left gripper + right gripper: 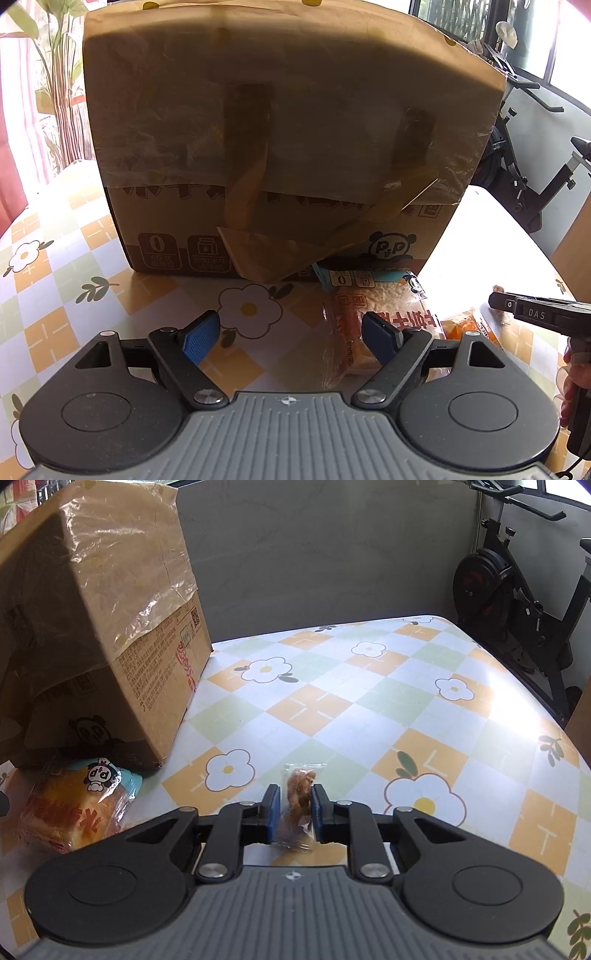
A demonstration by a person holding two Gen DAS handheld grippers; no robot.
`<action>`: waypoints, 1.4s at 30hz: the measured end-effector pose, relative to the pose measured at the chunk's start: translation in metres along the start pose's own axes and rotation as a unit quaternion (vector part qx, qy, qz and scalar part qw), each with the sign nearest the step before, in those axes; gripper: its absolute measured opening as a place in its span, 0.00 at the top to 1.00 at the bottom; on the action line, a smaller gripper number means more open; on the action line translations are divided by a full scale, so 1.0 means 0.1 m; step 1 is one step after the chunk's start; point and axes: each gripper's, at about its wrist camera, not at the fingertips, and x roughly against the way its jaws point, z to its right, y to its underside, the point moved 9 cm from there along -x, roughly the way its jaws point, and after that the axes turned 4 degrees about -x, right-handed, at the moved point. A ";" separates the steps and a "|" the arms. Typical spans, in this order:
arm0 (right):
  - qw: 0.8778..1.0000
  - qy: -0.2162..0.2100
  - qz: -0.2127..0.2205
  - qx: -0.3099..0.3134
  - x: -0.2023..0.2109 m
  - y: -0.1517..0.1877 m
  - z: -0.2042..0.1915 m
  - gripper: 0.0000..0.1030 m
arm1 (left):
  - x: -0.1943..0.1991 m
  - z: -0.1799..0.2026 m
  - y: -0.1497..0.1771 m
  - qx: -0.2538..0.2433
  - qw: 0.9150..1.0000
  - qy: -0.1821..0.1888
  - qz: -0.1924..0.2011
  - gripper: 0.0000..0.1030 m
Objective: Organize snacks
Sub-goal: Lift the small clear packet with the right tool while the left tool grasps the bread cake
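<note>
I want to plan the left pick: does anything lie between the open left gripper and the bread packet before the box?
Nothing visible does. The left gripper hangs open over the tablecloth, and the bread packet already lies by its right finger.

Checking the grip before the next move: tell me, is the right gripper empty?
No, the right gripper is shut on a small clear-wrapped snack.

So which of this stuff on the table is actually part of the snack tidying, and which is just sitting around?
Part of the job:
- small clear-wrapped snack, pinched in the right gripper
- wrapped bread packet by the box
- orange packet beside it
- cardboard box, probably where the snacks go
- left gripper, jaws open, empty

Just lying about:
- exercise bike
- potted plant
- flowered tablecloth
</note>
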 end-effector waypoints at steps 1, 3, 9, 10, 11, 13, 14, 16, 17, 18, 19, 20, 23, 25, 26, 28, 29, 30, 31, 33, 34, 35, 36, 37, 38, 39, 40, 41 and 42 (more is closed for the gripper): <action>1.000 -0.005 -0.001 0.004 0.01 0.01 -0.02 0.82 | -0.01 0.00 0.00 0.001 1.000 0.000 -0.001 0.17; 1.000 -0.019 -0.005 0.004 0.04 0.07 -0.07 0.83 | -0.02 0.01 0.01 0.003 1.000 0.003 -0.002 0.17; 0.997 -0.070 -0.011 0.017 0.19 0.22 -0.31 0.83 | -0.13 0.20 -0.05 -0.002 0.999 0.041 -0.001 0.17; 0.997 -0.076 -0.012 0.019 0.21 0.24 -0.35 0.83 | -0.15 0.25 -0.07 -0.003 0.999 0.052 0.001 0.17; 0.997 -0.078 -0.014 0.019 0.23 0.26 -0.37 0.83 | -0.17 0.30 -0.10 -0.004 0.998 0.064 -0.001 0.16; 0.996 -0.088 -0.021 0.014 0.24 0.31 -0.40 0.83 | -0.25 0.39 -0.12 -0.004 0.997 0.083 -0.011 0.16; 0.995 -0.093 -0.025 0.011 0.25 0.33 -0.41 0.83 | -0.28 0.42 -0.12 -0.006 0.996 0.087 -0.016 0.16; 0.995 -0.099 -0.028 0.012 0.26 0.37 -0.43 0.83 | -0.34 0.48 -0.11 -0.016 0.996 0.086 -0.023 0.16; 0.994 -0.102 -0.029 0.011 0.26 0.37 -0.44 0.83 | -0.36 0.50 -0.10 -0.020 0.996 0.083 -0.026 0.16; 0.994 -0.106 -0.030 0.009 0.28 0.38 -0.45 0.83 | -0.38 0.53 -0.09 -0.025 0.996 0.081 -0.029 0.16; 0.993 -0.111 -0.032 0.009 0.28 0.38 -0.47 0.83 | -0.40 0.55 -0.06 -0.028 0.996 0.081 -0.033 0.16; 0.993 -0.116 -0.034 0.011 0.29 0.39 -0.48 0.83 | -0.40 0.56 -0.05 -0.032 0.996 0.078 -0.034 0.15; 0.991 -0.124 -0.037 0.020 0.30 0.42 -0.55 0.83 | -0.43 0.59 -0.04 -0.042 0.996 0.067 -0.036 0.11; 0.991 -0.129 -0.039 0.021 0.30 0.44 -0.59 0.83 | -0.44 0.60 -0.02 -0.049 0.996 0.056 -0.041 0.09; 0.990 -0.131 -0.040 0.021 0.30 0.44 -0.61 0.83 | -0.46 0.61 0.00 -0.057 0.996 0.052 -0.043 0.08; 0.990 -0.132 -0.040 0.023 0.29 0.45 -0.63 0.83 | -0.47 0.64 0.02 -0.069 0.996 0.048 -0.040 0.08; 0.990 -0.132 -0.040 0.023 0.29 0.45 -0.63 0.83 | -0.48 0.64 0.04 -0.076 0.995 0.045 -0.039 0.08; 0.990 -0.133 -0.041 0.024 0.30 0.45 -0.64 0.83 | -0.48 0.65 0.05 -0.082 0.995 0.042 -0.040 0.08; 0.990 -0.134 -0.041 0.024 0.29 0.45 -0.64 0.83 | -0.50 0.67 0.08 -0.093 0.994 0.038 -0.041 0.07; 0.990 -0.135 -0.042 0.025 0.29 0.46 -0.64 0.83 | -0.57 0.66 0.16 -0.101 0.992 0.037 -0.064 0.05; 0.990 -0.135 -0.042 0.026 0.29 0.46 -0.65 0.83 | -0.62 0.65 0.23 -0.099 0.991 0.038 -0.078 0.05; 0.989 -0.136 -0.043 0.027 0.29 0.46 -0.66 0.83 | -0.63 0.63 0.26 -0.093 0.992 0.037 -0.080 0.06; 0.989 -0.136 -0.043 0.028 0.29 0.47 -0.66 0.83 | -0.61 0.61 0.27 -0.085 0.993 0.037 -0.070 0.08; 0.989 -0.137 -0.042 0.028 0.30 0.47 -0.67 0.83 | -0.59 0.58 0.28 -0.082 0.994 0.037 -0.066 0.12; 0.989 -0.137 -0.042 0.029 0.31 0.47 -0.67 0.83 | -0.56 0.57 0.28 -0.081 0.994 0.042 -0.061 0.19; 0.989 -0.137 -0.040 0.029 0.31 0.46 -0.67 0.83 | -0.52 0.56 0.27 -0.080 0.994 0.046 -0.057 0.21; 0.989 -0.137 -0.039 0.029 0.31 0.45 -0.67 0.83 | -0.47 0.53 0.26 -0.080 0.994 0.048 -0.050 0.22; 0.989 -0.137 -0.036 0.029 0.32 0.44 -0.67 0.83 | -0.42 0.49 0.25 -0.077 0.995 0.050 -0.044 0.22; 0.990 -0.136 -0.034 0.030 0.33 0.42 -0.67 0.83 | -0.37 0.46 0.25 -0.074 0.995 0.053 -0.037 0.22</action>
